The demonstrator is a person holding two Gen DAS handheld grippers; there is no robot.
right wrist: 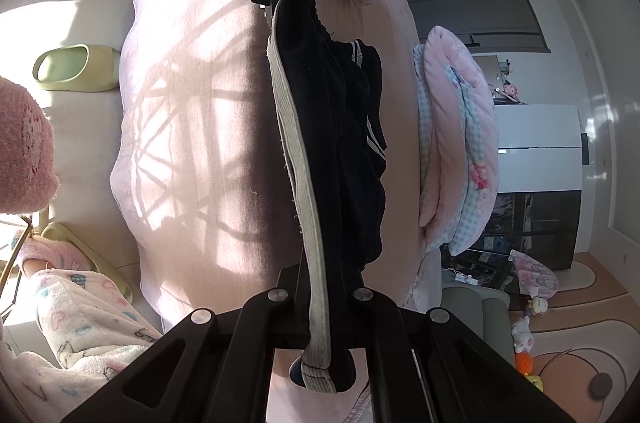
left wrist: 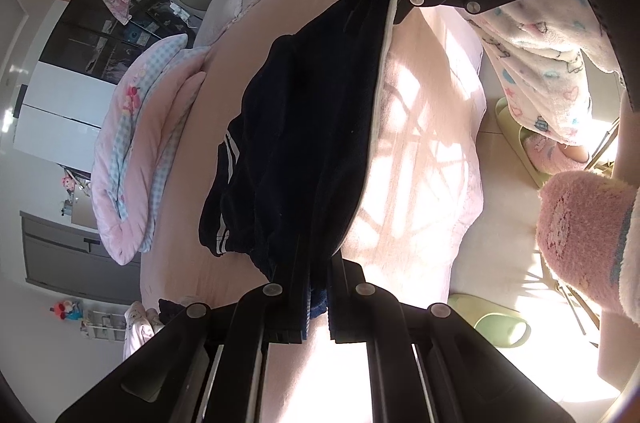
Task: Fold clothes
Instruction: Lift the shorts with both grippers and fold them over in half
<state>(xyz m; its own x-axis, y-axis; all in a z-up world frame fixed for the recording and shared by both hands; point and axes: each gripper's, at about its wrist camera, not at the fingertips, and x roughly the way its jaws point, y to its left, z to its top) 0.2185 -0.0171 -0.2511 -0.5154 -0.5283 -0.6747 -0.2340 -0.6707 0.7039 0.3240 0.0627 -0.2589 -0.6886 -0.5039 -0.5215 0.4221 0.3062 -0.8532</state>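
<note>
Pink bed (left wrist: pixel 416 151) under you, sunlit bedroom.
One dark garment (left wrist: pixel 304 127) stretched between your two grippers, left gripper (left wrist: pixel 318 297) and right gripper (right wrist: pixel 320 307) both clamping it; two green slippers.

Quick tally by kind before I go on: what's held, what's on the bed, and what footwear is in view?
Dark garment with pale waistband, held between left tongs and right tongs: 1
Folded pink quilt on the bed: 1
Green slippers: 2
Total: 4
</note>
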